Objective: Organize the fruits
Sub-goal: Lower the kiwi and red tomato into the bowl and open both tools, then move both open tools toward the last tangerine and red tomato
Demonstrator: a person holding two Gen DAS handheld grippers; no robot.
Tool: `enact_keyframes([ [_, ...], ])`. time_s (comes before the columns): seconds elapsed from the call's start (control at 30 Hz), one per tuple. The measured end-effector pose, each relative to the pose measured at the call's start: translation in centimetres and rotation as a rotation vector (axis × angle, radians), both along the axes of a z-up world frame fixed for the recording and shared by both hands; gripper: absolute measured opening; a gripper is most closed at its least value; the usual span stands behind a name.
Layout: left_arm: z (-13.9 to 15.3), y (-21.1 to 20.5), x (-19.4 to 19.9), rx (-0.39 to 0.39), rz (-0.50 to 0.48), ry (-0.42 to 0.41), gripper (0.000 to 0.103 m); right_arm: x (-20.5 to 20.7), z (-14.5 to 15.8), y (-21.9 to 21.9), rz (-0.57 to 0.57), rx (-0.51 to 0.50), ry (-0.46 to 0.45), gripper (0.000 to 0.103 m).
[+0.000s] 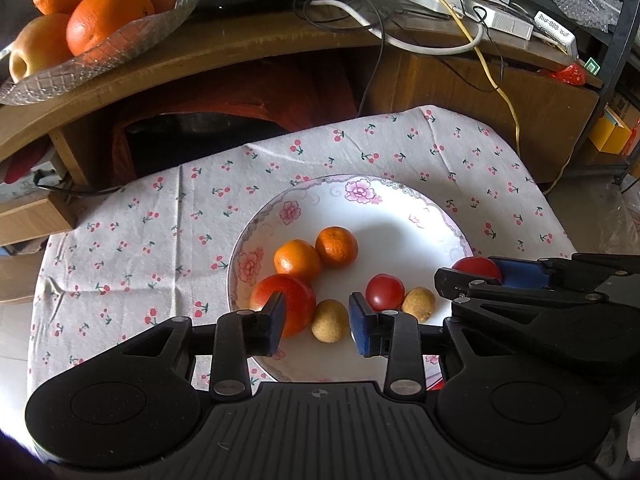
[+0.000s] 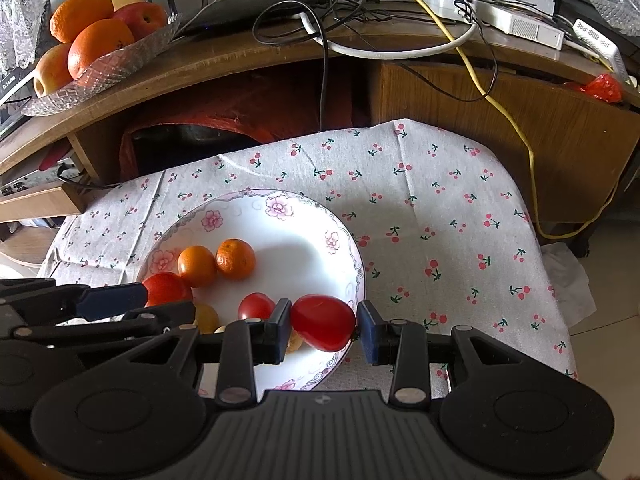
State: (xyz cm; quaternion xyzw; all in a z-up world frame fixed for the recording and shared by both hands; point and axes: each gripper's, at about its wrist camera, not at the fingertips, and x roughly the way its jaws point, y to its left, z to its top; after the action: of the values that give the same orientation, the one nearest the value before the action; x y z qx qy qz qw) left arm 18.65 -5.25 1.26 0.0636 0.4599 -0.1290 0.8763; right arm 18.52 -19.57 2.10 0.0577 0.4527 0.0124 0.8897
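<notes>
The flowered plate (image 2: 280,216) sits on a cherry-print cloth (image 2: 440,208). At its 5 o'clock rim the right gripper (image 2: 323,326) pinches a red tomato (image 2: 322,322), long axis crosswise between the pads. The left gripper (image 1: 317,322) hangs spread, empty, over a brown longan (image 1: 330,320) at 6 o'clock.

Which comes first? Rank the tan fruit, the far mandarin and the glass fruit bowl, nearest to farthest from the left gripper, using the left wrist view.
From the left gripper:
1. tan fruit, between the fingers, on the plate.
2. far mandarin, mid-plate, beyond it.
3. glass fruit bowl, on the wooden shelf, far left.
</notes>
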Motion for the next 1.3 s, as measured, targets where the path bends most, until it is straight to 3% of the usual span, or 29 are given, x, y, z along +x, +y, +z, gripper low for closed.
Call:
enact_keyframes([
  [0.7,0.6,0.0,-0.9,-0.015,-0.013,-0.012,0.054,-0.7,1.0,-0.9,0.008,0.008,-0.016,0.037],
  [1.3,0.6,-0.5,-4.3,0.001,-0.075,-0.008,0.059,-3.9,1.2,-1.1,0.079,-0.046,-0.001,0.037],
])
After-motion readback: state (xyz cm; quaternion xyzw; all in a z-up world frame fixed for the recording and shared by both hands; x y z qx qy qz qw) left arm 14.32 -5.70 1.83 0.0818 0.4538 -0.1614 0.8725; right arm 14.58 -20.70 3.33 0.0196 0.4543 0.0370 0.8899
